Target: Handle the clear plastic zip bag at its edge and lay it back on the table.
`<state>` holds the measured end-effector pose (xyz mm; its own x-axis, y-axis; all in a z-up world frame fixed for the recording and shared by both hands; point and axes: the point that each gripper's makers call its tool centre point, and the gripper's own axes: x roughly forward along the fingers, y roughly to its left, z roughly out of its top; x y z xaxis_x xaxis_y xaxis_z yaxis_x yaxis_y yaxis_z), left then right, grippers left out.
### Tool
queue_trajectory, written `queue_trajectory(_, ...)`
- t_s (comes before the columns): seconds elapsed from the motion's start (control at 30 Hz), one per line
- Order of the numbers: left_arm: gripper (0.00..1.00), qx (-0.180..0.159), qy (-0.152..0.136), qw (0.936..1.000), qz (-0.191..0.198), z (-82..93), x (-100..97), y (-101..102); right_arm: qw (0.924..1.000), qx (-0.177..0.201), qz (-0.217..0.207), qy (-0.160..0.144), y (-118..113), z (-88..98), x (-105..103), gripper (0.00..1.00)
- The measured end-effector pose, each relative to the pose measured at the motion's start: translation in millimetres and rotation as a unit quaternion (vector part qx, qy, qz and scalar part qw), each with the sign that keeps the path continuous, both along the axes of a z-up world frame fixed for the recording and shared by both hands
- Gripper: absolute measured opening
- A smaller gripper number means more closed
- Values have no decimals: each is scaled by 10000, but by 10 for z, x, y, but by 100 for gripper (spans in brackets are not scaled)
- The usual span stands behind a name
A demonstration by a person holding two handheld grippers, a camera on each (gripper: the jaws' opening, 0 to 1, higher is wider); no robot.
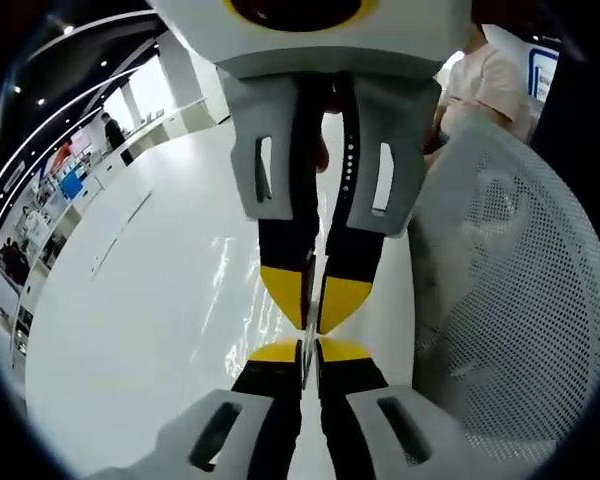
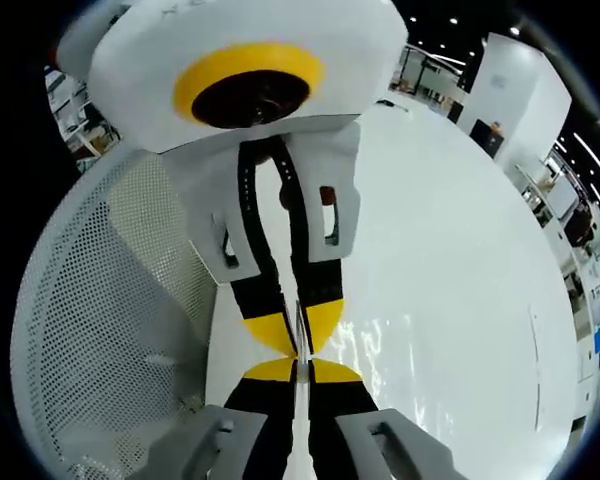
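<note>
The clear plastic zip bag [image 1: 242,275] is nearly invisible against the white desk [image 1: 130,300]; it shows mainly as rippled, glossy streaks of reflected light, and as a thin pale edge standing up between the yellow-tipped jaws. In the left gripper view the left gripper [image 1: 308,350] rises from the bottom with its jaws drawn almost together, only a sliver apart, pinching that thin edge of the bag. Directly opposite, tip to tip, the right gripper [image 1: 313,305] comes down from the top of the same view, its jaws likewise narrow and closed onto the same edge, so the two pairs of yellow pads nearly touch. The right gripper view gives the mirror arrangement: the right gripper [image 2: 300,368] comes up from the bottom, clamped on the bag's edge, the left gripper [image 2: 298,335] meets it from above, and the bag's [image 2: 400,345] crinkled film glints over the desk [image 2: 460,250] to the right of the jaws. The film spreads out from the grip toward the open middle of the desk, and whether it rests flat there or hangs just above cannot be told. A white perforated mesh basket [image 1: 525,290] stands just beside the grippers, seen also in the right gripper view [image 2: 110,310].
</note>
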<state>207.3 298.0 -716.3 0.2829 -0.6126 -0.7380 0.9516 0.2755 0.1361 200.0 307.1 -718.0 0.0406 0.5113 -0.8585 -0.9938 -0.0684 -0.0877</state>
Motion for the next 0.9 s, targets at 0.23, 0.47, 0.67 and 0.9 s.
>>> queue_trajectory(0.23, 0, -9, -63, 9999, -148, -4, -21, -7, 10000, -1, -2, -20, -14, 15, -4, 0)
queue_trajectory(0.47, 0, -95, -121, 9999, -25, 29, 3, 14, 9999, 73, -123, 27, -43, 39, 18, 0)
queue_trajectory(0.67, 0, -67, -75, 9999, 17, 25, -4, 51, 9999, 10, -130, 15, -104, 7, 24, 0)
queue_trajectory(0.9, 0, 72, -163, 9998, 123, 5, 47, 74, 9997, -20, -235, 0, -88, 15, 45, 0)
